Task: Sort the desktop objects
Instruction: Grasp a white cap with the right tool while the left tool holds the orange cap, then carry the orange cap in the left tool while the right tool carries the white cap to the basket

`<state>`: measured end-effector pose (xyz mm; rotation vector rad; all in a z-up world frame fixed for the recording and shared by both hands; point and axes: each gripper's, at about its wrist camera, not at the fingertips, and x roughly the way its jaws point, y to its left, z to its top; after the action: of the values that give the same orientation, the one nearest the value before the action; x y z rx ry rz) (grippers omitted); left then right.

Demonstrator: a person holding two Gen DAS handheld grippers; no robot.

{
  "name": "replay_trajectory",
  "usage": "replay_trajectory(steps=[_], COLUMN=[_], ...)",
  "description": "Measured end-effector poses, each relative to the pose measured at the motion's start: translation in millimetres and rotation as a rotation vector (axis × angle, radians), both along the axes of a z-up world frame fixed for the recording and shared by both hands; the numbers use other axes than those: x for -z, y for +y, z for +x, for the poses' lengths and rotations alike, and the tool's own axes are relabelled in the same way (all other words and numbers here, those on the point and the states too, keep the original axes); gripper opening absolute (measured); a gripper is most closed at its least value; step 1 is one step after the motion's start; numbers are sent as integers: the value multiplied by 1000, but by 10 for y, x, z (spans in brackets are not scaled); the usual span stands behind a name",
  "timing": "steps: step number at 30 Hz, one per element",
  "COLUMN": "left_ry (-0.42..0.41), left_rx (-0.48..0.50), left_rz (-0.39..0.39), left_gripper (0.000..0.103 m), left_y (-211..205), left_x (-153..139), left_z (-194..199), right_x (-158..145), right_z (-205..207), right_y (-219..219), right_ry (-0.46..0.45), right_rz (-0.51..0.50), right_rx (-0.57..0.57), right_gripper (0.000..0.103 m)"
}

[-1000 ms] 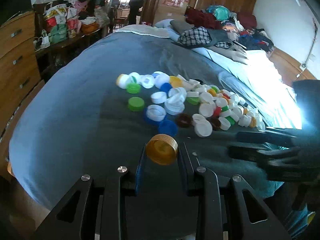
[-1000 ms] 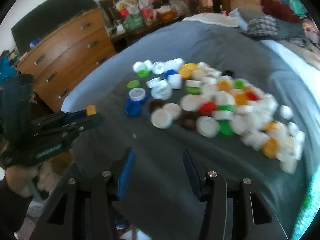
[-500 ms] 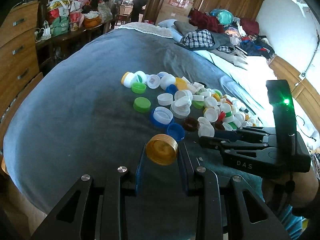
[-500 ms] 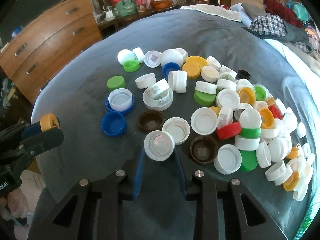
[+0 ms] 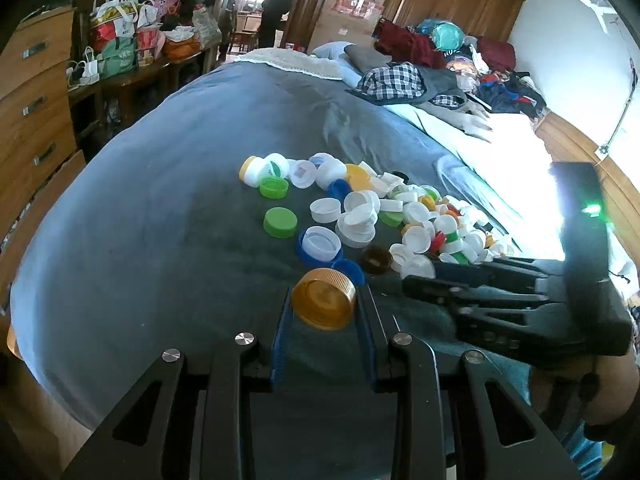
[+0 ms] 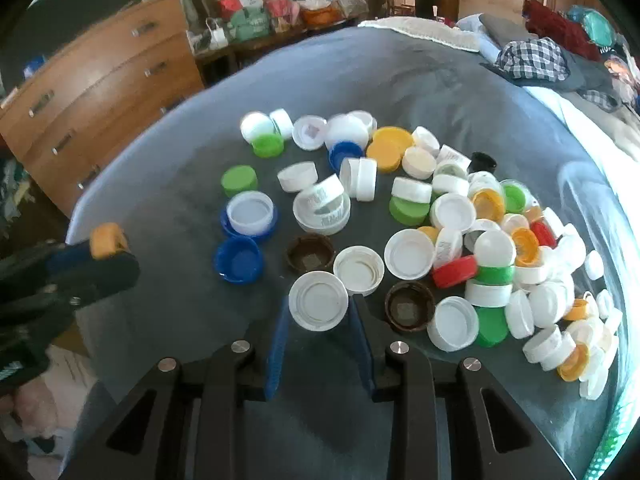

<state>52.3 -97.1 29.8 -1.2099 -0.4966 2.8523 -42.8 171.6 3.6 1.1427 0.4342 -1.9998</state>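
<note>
White cap (image 6: 318, 301) now pinched in right tool (image 6: 320, 312), left tool (image 5: 324, 308) still pinching orange cap (image 5: 323, 298).

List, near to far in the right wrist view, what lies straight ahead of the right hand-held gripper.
Right hand-held gripper shut on white cap → brown cap → stacked white caps → lone white cap → blue cap → grey blanket.

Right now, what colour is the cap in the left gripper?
Orange, a ribbed cap in the left gripper, best seen in the left wrist view.
</note>
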Motion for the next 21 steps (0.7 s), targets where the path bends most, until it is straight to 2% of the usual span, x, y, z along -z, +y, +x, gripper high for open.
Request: replay_trajectory(steps=[11,21], left_ry=[15,30], left_rx=[9,71], left_rz=[-26,-70], left_gripper=[26,26], left_y=[170,626], left_x=[-171,-417], left_z=[-71,-194], right_x=[-542,-1166], right_z=[78,-23], right_y=[505,1417], right_ry=[57,135], right_rz=[-83,-176], right_rx=[34,150], right_gripper=[33,33])
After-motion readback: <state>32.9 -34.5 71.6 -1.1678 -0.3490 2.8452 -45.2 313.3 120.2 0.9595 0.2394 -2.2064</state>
